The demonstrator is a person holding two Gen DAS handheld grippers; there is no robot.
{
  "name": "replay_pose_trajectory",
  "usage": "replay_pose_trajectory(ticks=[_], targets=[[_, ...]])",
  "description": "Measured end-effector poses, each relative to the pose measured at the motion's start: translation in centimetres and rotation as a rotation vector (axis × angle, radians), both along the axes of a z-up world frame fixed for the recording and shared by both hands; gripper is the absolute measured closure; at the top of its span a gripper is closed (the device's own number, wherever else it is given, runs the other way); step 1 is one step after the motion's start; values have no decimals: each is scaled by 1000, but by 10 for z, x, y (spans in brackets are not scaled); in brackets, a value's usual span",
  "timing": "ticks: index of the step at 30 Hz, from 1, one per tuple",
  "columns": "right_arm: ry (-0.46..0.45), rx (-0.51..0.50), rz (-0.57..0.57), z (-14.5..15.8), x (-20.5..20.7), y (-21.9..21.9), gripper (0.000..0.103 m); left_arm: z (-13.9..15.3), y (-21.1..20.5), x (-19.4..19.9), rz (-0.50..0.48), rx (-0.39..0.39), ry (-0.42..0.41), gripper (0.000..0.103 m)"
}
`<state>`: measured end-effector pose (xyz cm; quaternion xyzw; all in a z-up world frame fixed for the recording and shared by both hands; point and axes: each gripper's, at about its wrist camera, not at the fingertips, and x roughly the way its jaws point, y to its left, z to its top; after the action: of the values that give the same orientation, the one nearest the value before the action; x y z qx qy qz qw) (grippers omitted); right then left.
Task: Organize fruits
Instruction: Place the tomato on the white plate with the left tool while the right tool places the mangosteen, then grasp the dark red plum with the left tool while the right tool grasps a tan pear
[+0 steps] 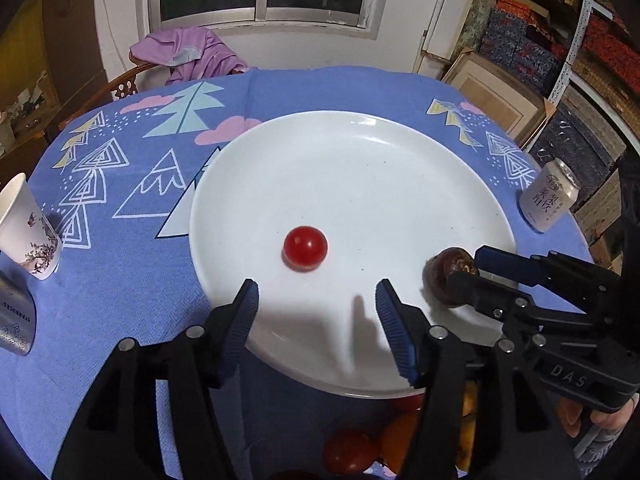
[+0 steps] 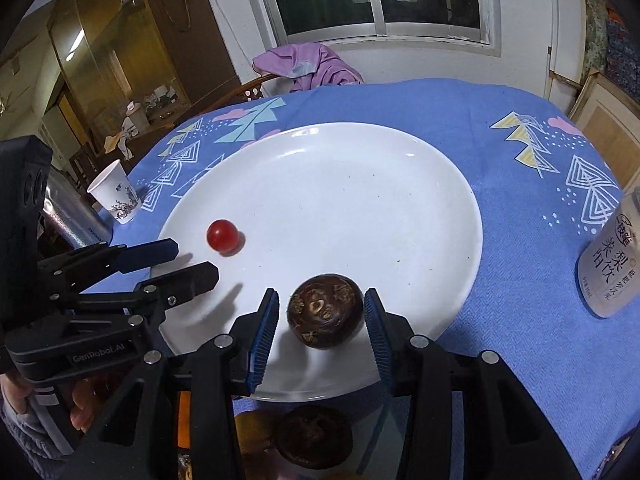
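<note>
While our left claw [image 1: 316, 312] gapes empty, the tomato [image 1: 305, 248] could roll; our right claw [image 2: 320, 320] loosely brackets the chestnut [image 2: 326, 312], no firm grip.

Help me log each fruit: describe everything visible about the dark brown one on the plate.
The dark brown fruit is round and glossy, with rough tan scars on top. It rests on the white plate near its front rim, between the fingers of the right gripper; one finger touches it, the other stands slightly clear.
</note>
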<state>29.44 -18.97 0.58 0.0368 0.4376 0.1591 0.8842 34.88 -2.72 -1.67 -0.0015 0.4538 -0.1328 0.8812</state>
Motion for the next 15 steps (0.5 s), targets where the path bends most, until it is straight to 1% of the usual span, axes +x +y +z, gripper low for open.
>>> replay_pose_trajectory(ticks=[2, 6, 8, 9, 10, 12, 15], targets=[[-21, 17, -1, 11, -7, -4, 58, 8, 6, -8, 13, -8, -17, 43], [-108, 63, 2, 53, -41, -17, 58, 35, 32, -36, 51, -36, -74, 42], [-162, 94, 2, 75, -68, -26, 57, 51, 49, -60, 79, -34, -119, 35], [-181, 106, 2, 82, -80, -30, 53, 58, 60, -76, 99, -24, -150, 30], [-199, 115, -1, 87, -92, -35, 47, 63, 68, -89, 115, -14, -174, 27], [-235, 133, -13, 91, -121, -45, 39, 66, 84, -117, 138, -6, -205, 26], [-254, 130, -32, 78, -151, -54, 38, 58, 101, -154, 175, 0, -226, 22]])
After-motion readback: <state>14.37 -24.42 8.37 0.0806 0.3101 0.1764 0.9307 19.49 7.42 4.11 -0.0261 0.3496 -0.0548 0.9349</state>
